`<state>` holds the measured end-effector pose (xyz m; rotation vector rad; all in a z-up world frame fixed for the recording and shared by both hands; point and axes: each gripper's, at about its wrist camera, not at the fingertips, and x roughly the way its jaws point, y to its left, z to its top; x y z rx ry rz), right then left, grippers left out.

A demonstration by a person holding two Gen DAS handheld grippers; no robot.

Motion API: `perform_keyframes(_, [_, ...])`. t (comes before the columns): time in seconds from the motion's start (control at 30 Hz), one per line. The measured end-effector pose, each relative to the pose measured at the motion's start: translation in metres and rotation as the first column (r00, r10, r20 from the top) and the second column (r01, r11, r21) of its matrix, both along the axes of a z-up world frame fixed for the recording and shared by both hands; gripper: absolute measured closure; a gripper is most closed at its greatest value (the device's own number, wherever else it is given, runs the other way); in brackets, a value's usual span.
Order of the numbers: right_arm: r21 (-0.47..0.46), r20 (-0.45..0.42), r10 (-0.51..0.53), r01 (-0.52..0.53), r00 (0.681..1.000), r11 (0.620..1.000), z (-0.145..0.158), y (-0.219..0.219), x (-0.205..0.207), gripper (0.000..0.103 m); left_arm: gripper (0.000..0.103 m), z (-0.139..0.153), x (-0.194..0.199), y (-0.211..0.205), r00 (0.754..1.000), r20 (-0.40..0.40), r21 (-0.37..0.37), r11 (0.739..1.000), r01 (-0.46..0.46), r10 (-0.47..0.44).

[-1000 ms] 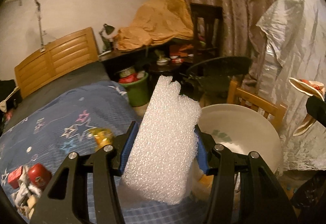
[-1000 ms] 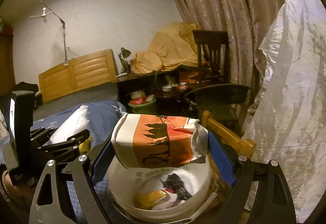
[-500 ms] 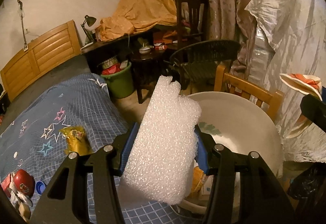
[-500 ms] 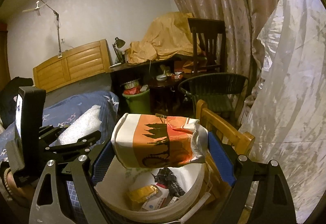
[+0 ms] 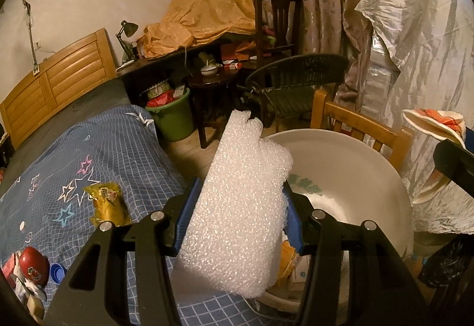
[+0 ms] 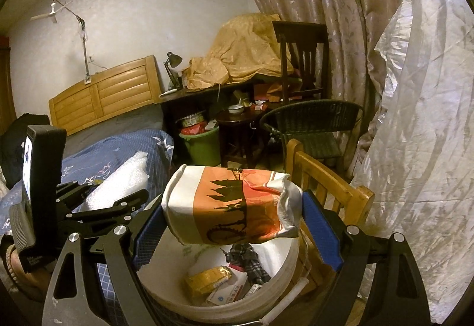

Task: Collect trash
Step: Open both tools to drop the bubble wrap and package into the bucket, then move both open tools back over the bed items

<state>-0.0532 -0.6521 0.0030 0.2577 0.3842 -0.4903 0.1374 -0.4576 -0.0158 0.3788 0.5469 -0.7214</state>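
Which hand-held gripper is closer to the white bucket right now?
Right. The right hand-held gripper holds its orange bag directly over the white bucket; the left hand-held gripper, holding foam, sits beside the rim, toward the bed.

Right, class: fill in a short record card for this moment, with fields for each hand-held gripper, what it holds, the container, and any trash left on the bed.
left hand-held gripper: shut on white foam sheet, beside the bucket
right hand-held gripper: shut on orange and white bag, above the bucket
white bucket: open; holds cartons and wrappers
still on bed: yellow snack packet, red cup
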Motion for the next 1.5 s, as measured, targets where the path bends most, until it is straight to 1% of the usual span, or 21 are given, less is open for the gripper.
perform_keyframes(0.2, [0.003,-0.003,0.001,-0.001,1.0,1.0,0.0,0.0,0.0,0.016,0.054,-0.004,0.004,0.0,1.0,-0.018,0.0,1.0,0.011,-0.011])
perform_keyframes(0.37, [0.018,-0.008,0.006,-0.006,1.0,1.0,-0.005,-0.004,0.009,0.016,0.054,-0.004,0.007,-0.002,0.998,-0.044,-0.018,0.999,0.035,-0.035])
perform_keyframes(0.43, [0.027,-0.022,0.013,-0.012,1.0,1.0,-0.008,-0.009,0.016,0.016,0.052,-0.006,0.009,-0.005,0.998,-0.047,-0.006,0.999,0.046,-0.046])
perform_keyframes(0.5, [0.058,-0.027,0.005,-0.003,1.0,0.998,-0.012,-0.016,0.02,0.015,0.04,-0.007,0.016,-0.006,0.997,-0.068,0.009,1.0,0.024,-0.024])
perform_keyframes(0.53, [0.085,-0.02,0.01,-0.008,1.0,0.996,-0.013,-0.02,0.021,0.015,0.038,-0.007,0.021,-0.004,0.995,-0.097,-0.002,1.0,0.009,-0.01])
perform_keyframes(0.57, [0.105,-0.012,0.013,-0.012,1.0,0.994,-0.015,-0.023,0.021,0.015,0.035,-0.006,0.024,-0.002,0.994,-0.108,-0.011,1.0,0.003,-0.004])
perform_keyframes(0.67, [0.131,0.002,0.021,-0.021,1.0,0.991,-0.019,-0.026,0.019,0.015,0.033,-0.006,0.029,0.004,0.994,-0.107,-0.014,1.0,-0.02,0.019])
perform_keyframes(0.83, [0.175,0.021,0.032,-0.035,0.999,0.984,-0.025,-0.03,0.019,0.015,0.032,-0.007,0.032,0.008,0.991,-0.129,-0.021,0.999,-0.047,0.044])
perform_keyframes(0.93, [0.181,0.023,0.05,-0.053,0.998,0.982,-0.024,-0.032,0.024,0.015,0.032,-0.006,0.029,0.007,0.992,-0.121,-0.02,0.999,-0.038,0.035])
perform_keyframes(0.97, [0.18,0.022,0.052,-0.055,0.998,0.982,-0.023,-0.032,0.026,0.011,0.029,-0.005,0.029,0.007,0.992,-0.118,-0.021,0.999,-0.038,0.036])
perform_keyframes(1.03, [0.178,0.028,0.046,-0.05,0.999,0.983,-0.023,-0.032,0.027,0.007,0.028,-0.004,0.028,0.009,0.993,-0.113,-0.023,0.999,-0.047,0.044])
perform_keyframes(1.2, [0.193,0.04,0.037,-0.044,0.998,0.98,-0.024,-0.035,0.024,0.007,0.028,-0.005,0.03,0.013,0.991,-0.12,-0.021,0.998,-0.061,0.058])
perform_keyframes(1.3, [0.193,0.062,0.027,-0.039,0.998,0.98,-0.023,-0.032,0.017,0.007,0.028,-0.006,0.027,0.017,0.991,-0.119,-0.022,0.997,-0.07,0.067])
perform_keyframes(1.37, [0.176,0.083,0.005,-0.02,0.997,0.984,-0.021,-0.025,0.01,0.007,0.028,-0.007,0.024,0.022,0.991,-0.11,-0.022,0.996,-0.084,0.081])
perform_keyframes(1.5, [0.115,0.153,-0.028,0.01,0.988,0.993,-0.013,-0.003,-0.007,0.007,0.027,-0.003,0.017,0.042,0.99,-0.055,-0.048,0.99,-0.135,0.132])
